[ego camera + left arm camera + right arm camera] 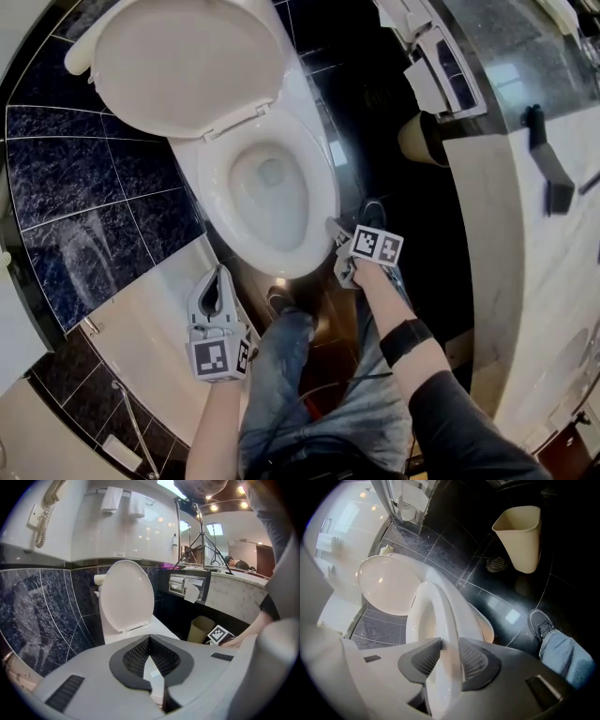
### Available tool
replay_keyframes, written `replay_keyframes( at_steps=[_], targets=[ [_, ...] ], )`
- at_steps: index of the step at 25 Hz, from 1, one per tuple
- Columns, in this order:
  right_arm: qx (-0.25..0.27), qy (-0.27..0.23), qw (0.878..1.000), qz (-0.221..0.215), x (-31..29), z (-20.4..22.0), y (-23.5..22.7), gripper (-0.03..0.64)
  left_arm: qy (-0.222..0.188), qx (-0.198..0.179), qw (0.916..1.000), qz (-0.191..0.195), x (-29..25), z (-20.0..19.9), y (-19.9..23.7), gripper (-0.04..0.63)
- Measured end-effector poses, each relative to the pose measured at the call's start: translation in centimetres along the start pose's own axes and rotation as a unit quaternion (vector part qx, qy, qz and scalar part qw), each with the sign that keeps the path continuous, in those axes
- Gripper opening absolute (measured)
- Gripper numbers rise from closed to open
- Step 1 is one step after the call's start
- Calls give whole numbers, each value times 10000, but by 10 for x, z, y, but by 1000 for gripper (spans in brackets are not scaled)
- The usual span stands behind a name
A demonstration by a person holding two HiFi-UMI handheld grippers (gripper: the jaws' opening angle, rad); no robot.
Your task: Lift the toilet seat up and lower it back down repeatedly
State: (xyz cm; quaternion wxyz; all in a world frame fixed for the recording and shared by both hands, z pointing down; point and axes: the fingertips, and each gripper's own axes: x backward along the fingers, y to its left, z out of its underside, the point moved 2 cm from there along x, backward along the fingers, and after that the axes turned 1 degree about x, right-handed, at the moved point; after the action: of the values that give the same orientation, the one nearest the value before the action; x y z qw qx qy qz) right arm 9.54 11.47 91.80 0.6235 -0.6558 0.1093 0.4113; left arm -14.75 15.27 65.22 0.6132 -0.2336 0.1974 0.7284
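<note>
The white toilet stands with its lid (187, 61) raised against the wall and the seat (319, 187) lying down on the bowl. My right gripper (336, 228) is at the seat's front right edge. In the right gripper view the seat rim (440, 620) runs between both pads, and the right gripper (446, 645) is shut on it. My left gripper (221, 272) hangs left of the bowl's front, apart from it. Its tips meet and it holds nothing. In the left gripper view the left gripper (150, 639) faces the raised lid (126, 595).
A beige waste bin (422, 139) stands on the dark floor right of the toilet, under the paper holder (436, 66) and the marble counter (525, 281). The person's shoe (541, 623) and jeans leg are close to the bowl's front. A tiled wall (84, 206) lies to the left.
</note>
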Motion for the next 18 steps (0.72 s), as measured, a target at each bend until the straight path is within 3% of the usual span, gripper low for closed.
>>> replay_keyframes(
  at_steps=[9,13,18],
  targets=[
    [-70,32,9999,-110,3,-2,2,119,104,118,9999,29,-1,15,-3,-3],
    [-8,-43,10000,1,9,-7,4,23,149,165,9997,75,-1,13,-6,-3],
    [269,168,9993,202,8,-7,2,35,201,83,9997,81,-3,12,-5,-3]
  ],
)
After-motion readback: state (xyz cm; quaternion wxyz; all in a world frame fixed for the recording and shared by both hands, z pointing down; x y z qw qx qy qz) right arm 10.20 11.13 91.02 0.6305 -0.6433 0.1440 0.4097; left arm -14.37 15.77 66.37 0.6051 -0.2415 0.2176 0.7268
